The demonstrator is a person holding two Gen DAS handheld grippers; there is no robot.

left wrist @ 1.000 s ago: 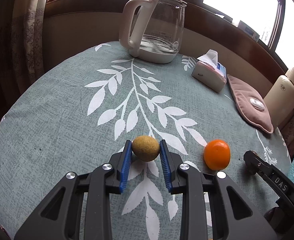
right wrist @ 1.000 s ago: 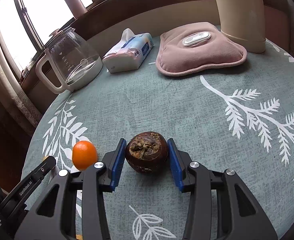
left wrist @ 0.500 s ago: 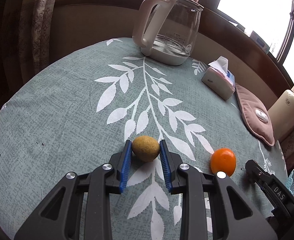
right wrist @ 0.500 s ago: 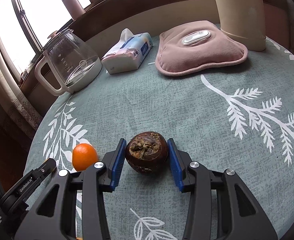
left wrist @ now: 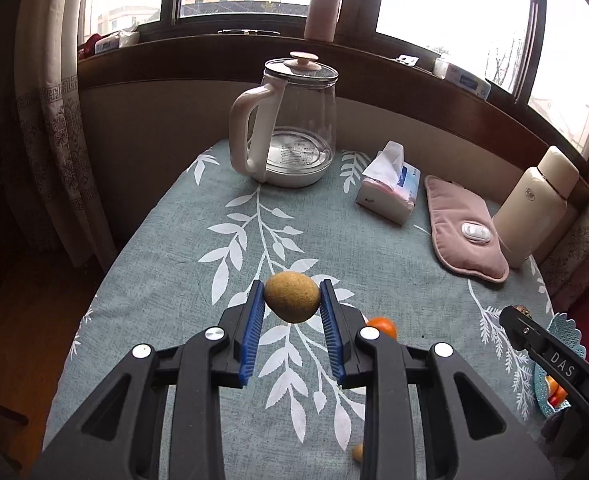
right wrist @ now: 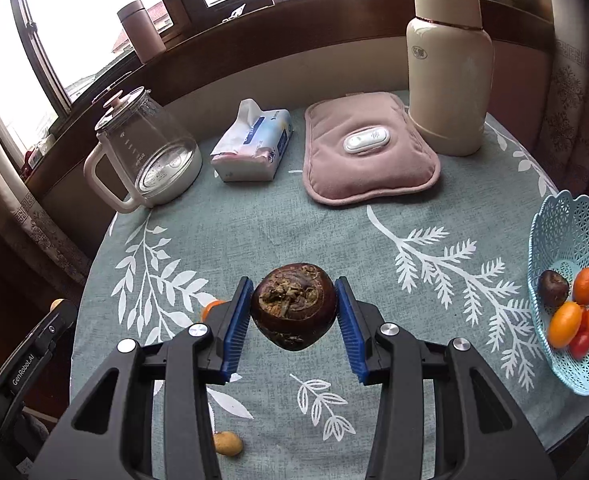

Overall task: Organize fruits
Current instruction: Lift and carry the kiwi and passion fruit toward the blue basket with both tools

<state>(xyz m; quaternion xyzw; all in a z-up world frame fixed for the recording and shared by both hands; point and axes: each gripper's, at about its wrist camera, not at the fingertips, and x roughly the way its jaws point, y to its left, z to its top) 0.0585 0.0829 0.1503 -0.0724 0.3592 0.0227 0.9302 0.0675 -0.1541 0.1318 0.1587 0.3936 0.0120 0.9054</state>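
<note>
My left gripper (left wrist: 292,300) is shut on a small tan-yellow fruit (left wrist: 292,297) and holds it well above the table. My right gripper (right wrist: 294,308) is shut on a dark brown mangosteen (right wrist: 293,306), also lifted. A light blue basket (right wrist: 550,240) at the right edge holds orange and red fruits (right wrist: 564,325) and a dark one (right wrist: 553,288). An orange (left wrist: 383,326) lies on the cloth, half hidden behind my left gripper's right finger; it also shows in the right wrist view (right wrist: 209,307). A small yellow fruit (right wrist: 227,443) lies near the front edge.
On the far side of the leaf-patterned tablecloth (right wrist: 254,232) stand a glass kettle (left wrist: 290,128), a tissue pack (left wrist: 390,190), a pink heating pad (right wrist: 368,152) and a cream thermos (right wrist: 448,64). The table edge drops off at the left (left wrist: 106,280).
Both grippers have risen from the table, each carrying its fruit. The views now take in the whole table, and the basket has come into sight on the right.
</note>
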